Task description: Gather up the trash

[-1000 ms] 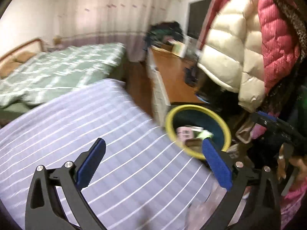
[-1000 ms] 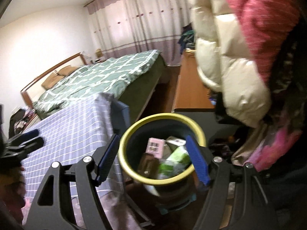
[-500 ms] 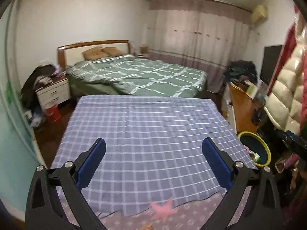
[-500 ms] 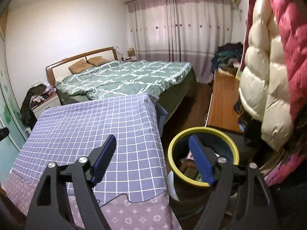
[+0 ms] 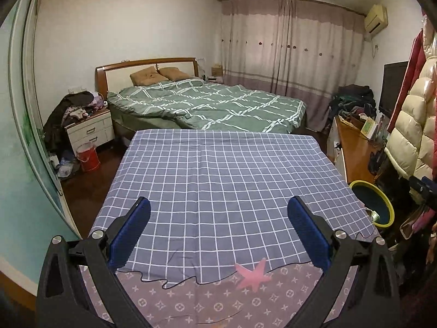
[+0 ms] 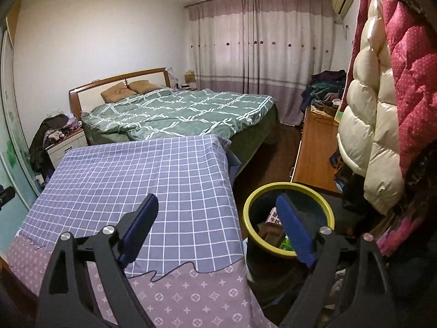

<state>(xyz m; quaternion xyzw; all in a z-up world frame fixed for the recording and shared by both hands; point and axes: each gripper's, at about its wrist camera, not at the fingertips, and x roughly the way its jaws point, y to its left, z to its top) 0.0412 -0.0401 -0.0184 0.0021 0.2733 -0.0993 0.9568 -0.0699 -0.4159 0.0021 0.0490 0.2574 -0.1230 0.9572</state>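
**Both fingers empty over the checked bench, bin at the right**

My left gripper [image 5: 218,235] hangs over the near part of the bench [image 5: 218,169], its blue fingers [image 5: 129,235] spread wide with nothing between them and nothing touching the pads. Below them lies only the checked cloth and, at the near edge, a pink star [image 5: 252,274] on the mauve patterned cover.

My right gripper [image 6: 215,229] is opening, its fingers [image 6: 139,228] already far apart and holding nothing. The left finger sits over the bench's right near corner; the right finger shows in front of the trash bin [image 6: 252,210].

The bin, dark with a yellow rim, stands on the floor just beside the bench's right edge. Inside it I see collected trash: a pink printed carton [image 6: 274,217], something brown [image 6: 269,231] below it, and a green wrapper [image 6: 286,244] near the rim. In the left view the same bin [image 5: 387,207] shows at the far right, its contents mostly hidden.

Beyond the bench is a bed [image 5: 207,104] with a green quilt.
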